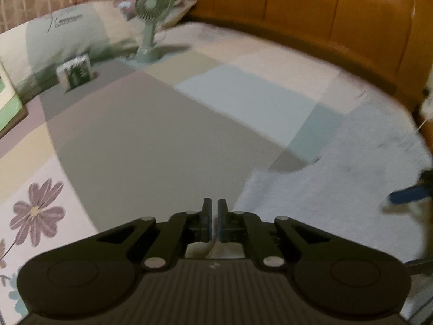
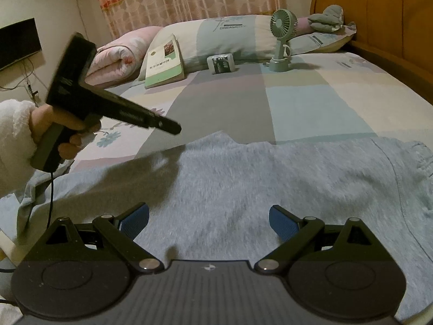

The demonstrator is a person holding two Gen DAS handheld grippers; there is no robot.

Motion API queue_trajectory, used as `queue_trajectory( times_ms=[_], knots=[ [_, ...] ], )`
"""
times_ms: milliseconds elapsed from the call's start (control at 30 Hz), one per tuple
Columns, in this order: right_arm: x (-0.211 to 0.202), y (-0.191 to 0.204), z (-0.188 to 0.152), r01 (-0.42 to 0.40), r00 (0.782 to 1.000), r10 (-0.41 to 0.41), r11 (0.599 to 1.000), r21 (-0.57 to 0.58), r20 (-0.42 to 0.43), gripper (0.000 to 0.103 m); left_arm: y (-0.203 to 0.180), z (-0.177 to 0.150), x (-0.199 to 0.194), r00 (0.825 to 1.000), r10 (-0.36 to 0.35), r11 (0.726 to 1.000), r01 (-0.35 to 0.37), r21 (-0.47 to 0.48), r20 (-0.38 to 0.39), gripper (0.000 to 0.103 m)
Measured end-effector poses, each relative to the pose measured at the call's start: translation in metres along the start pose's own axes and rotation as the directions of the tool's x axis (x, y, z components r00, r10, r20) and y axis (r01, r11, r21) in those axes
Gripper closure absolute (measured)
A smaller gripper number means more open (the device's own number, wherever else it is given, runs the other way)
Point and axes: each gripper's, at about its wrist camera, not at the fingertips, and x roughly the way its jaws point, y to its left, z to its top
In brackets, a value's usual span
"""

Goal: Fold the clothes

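A grey fuzzy sweater [image 2: 243, 176] lies spread flat across the near part of the bed; in the left wrist view it [image 1: 338, 178] fills the lower right. My left gripper [image 1: 214, 203] is shut with nothing between its fingers, hovering over the patchwork sheet just left of the sweater's edge. From the right wrist view, a hand in a white fleece sleeve holds that left gripper [image 2: 176, 128] above the sweater's left side. My right gripper [image 2: 208, 211] stands open over the sweater's middle, holding nothing. One of its blue fingers [image 1: 406, 196] shows at the right edge.
A patchwork bedsheet [image 2: 297, 103] covers the bed. At the far end stand a green desk fan [image 2: 281, 40], a small box [image 2: 223, 63] and a green book [image 2: 163, 63] leaning on pillows [image 2: 216, 38]. A wooden headboard [image 2: 379, 13] runs along the right.
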Motion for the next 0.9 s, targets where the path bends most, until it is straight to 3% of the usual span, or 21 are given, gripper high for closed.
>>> queue_trajectory(
  times_ms=[133,300,400,433,500,533,633,700,800,900],
  knots=[
    [0.001,-0.001,0.000,-0.007,1.000,0.007,1.000,0.023,0.001,0.005,-0.016,0.012,0.018,0.999,-0.042,0.998,0.042,0.046,0.006,0.067],
    [-0.003,-0.004,0.000,0.008,1.000,-0.009,1.000,0.024,0.006,0.005,-0.017,0.017,0.056,0.995,-0.087,0.995,0.089,0.045,-0.040,0.059],
    [-0.005,-0.009,0.000,0.025,1.000,-0.026,0.999,0.034,0.013,0.005,-0.015,0.011,0.066,0.991,-0.118,0.993,0.119,0.020,-0.055,0.069],
    [-0.005,-0.011,0.000,0.032,0.999,-0.033,0.999,0.038,0.015,0.005,-0.017,0.009,0.063,0.990,-0.130,0.991,0.132,0.036,-0.048,0.092],
    [-0.006,-0.017,-0.001,0.046,0.999,-0.047,0.998,0.054,0.017,0.005,-0.020,0.007,0.054,0.995,-0.093,0.994,0.094,0.049,-0.020,0.094],
    [-0.006,-0.021,-0.002,0.054,0.998,-0.055,0.996,0.065,0.016,0.005,-0.017,0.006,0.050,0.998,-0.065,0.997,0.065,0.039,-0.001,0.101],
    [-0.010,-0.036,-0.003,0.092,0.995,-0.094,0.989,0.115,0.017,0.005,0.006,0.005,0.050,1.000,0.017,0.998,-0.018,-0.054,-0.024,0.102],
    [-0.015,-0.047,0.000,0.105,0.994,-0.110,0.984,0.141,0.028,0.005,0.017,0.004,0.041,1.000,0.018,0.996,-0.019,-0.091,-0.012,0.101],
    [-0.022,-0.062,0.010,0.146,0.986,-0.155,0.980,0.134,0.056,0.005,0.007,0.006,0.020,0.997,-0.059,0.994,0.063,-0.088,0.050,0.100],
    [-0.016,-0.087,0.027,0.150,0.985,-0.162,0.974,0.170,0.065,0.005,-0.015,0.009,0.012,0.979,-0.188,0.979,0.193,-0.068,0.081,0.092]
  ],
)
